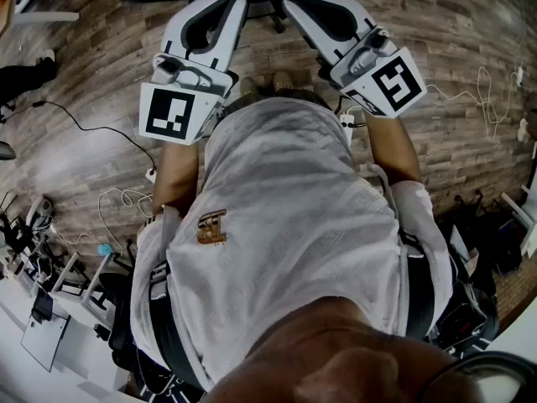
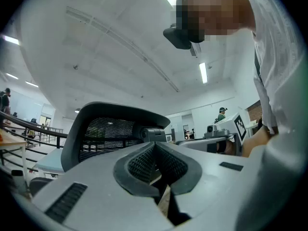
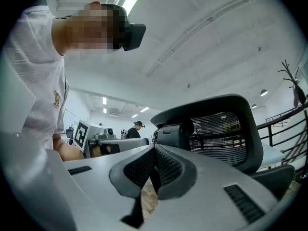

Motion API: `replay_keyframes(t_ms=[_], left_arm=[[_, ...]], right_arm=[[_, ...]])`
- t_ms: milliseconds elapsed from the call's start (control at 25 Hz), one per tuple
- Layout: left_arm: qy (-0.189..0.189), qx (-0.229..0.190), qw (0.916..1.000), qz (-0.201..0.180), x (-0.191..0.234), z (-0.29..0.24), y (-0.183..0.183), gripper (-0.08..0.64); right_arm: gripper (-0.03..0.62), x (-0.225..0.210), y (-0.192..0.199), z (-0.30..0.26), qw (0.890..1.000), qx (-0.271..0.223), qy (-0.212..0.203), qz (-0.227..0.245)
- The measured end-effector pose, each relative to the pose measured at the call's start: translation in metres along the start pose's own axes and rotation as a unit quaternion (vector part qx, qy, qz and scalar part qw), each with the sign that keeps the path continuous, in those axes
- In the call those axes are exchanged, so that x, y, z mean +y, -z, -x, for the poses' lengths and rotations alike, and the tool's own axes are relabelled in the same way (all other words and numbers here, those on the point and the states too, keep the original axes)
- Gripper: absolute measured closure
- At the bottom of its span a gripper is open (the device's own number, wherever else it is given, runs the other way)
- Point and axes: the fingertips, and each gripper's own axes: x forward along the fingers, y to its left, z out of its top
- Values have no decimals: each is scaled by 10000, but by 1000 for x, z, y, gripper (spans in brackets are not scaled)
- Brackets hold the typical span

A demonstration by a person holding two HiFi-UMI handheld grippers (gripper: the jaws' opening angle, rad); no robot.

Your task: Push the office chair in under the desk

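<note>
Wood floor [image 1: 92,65] underfoot. Office chair [image 2: 110,138] standing just ahead, mesh back towards both tools, apparently untouched. Left gripper [image 2: 155,146] and right gripper [image 3: 155,150] held level, side by side, jaws pressed together, gripping nothing. Desk not clearly made out. Push seemingly not yet started, whole slide underneath remaining.

Bright, even light pours down from the long white ceiling strip lamps [image 2: 203,72], glaring hard in both gripper views. Fisheye bends everything, corners go black. Head view's dimmer: the grey-brown wood-plank floor [image 1: 92,82] is crisp, the bottom edge smears soft.
</note>
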Motion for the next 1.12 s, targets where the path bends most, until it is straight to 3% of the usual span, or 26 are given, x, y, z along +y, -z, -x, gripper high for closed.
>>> replay_keyframes(t_ms=[600,960,1120], left_arm=[[37,54,9998,-202,4,0,2,540],[-98,377,9964,-749,29,-2,13,538],[-59,680,9883,-1362,38,-8,23,534]], right_arm=[[555,-7,-1,10,9999,55,-26,148],[554,-40,2,15,9957,391,324,781],[551,-59,3,11,9894,492,510,1265]])
